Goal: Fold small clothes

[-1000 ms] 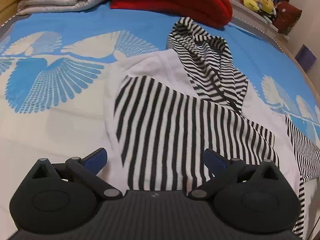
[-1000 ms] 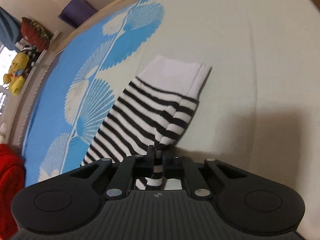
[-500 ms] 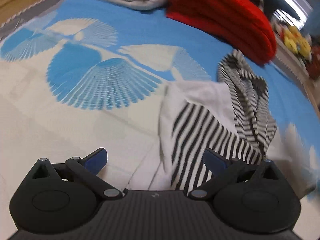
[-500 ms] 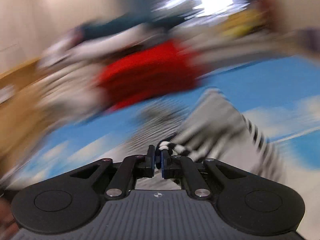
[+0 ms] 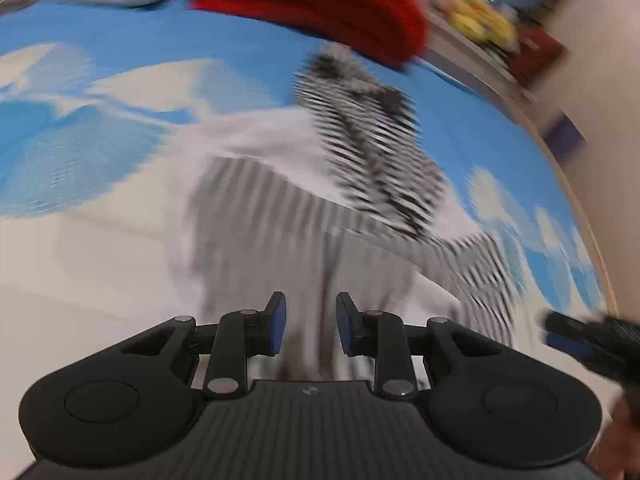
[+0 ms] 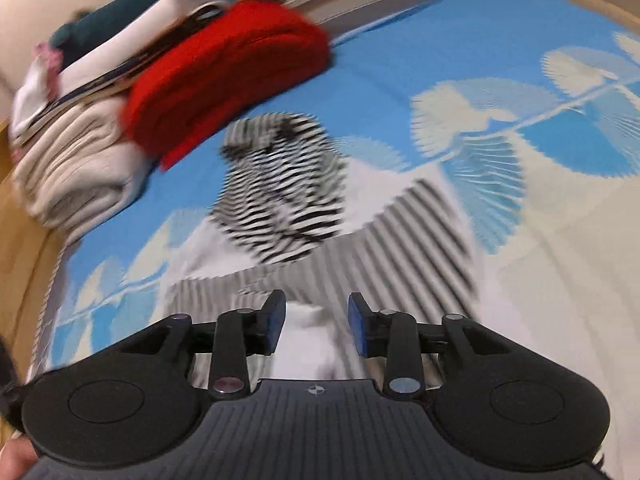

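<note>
A striped hooded top (image 5: 280,216) lies spread on a bed (image 5: 80,240) with a blue-and-white fan-print cover, its folding barely begun; the hood (image 5: 372,152) sits flat at the far end, pointing toward a red folded garment (image 5: 320,4) and a pale folded blanket (image 6: 76,176) stacked at the head of the bed; one sleeve (image 6: 308,320) appears brought in across the body, judging from the white cuff lying on the stripes in the right wrist view, while the body itself remains unfolded and the other side's sleeve cannot be made out through the blur; most of the task seems left to do.

The left hand-held gripper (image 5: 310,328) hovers over the near hem of the top, its jaws having just been closing to a narrow gap, the cloth seen beneath and between them, though whether the pads already press on it cannot be told; the right hand-held gripper (image 6: 316,324) stands just beside it at the right edge of the left view, its jaws having just been opening, parted and clear of the white cuff that lies directly below; both point down at the garment's near half, the hood well beyond them.
</note>
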